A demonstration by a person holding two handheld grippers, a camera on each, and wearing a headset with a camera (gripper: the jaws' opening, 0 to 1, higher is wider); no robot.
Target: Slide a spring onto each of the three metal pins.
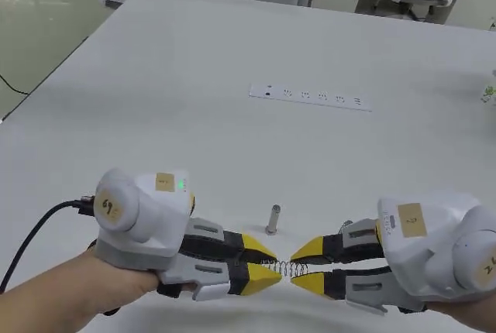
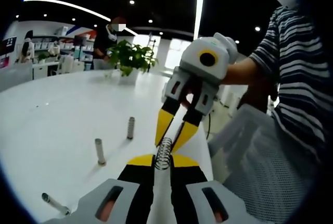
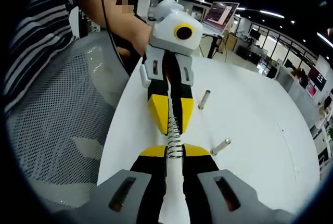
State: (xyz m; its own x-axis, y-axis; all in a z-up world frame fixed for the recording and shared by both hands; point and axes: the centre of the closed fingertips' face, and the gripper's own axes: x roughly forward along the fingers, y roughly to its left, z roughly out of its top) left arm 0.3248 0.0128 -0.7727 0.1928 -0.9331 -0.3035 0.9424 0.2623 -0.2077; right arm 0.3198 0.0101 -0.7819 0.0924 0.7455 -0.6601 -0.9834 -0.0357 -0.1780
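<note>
Left gripper (image 1: 277,267) sits at 7 o'clock in the head view, tips pointing to 3. Right gripper (image 1: 294,269) sits at 5 o'clock, tips pointing to 9. The 2 sets of tips are nearly nose to nose and roughly level. Each jaw pair is pinched on 1 end of the same spring (image 1: 286,268). Left forearm (image 1: 54,298) enters from 8 o'clock.

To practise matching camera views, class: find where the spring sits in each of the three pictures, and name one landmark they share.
Head view: the spring is at bottom centre, lying level between the two pairs of yellow fingers.
Left gripper view: lower centre, rising from the near fingers.
Right gripper view: centre, running up the picture.
Shared landmark: the yellow fingers gripping each end of it.
</note>
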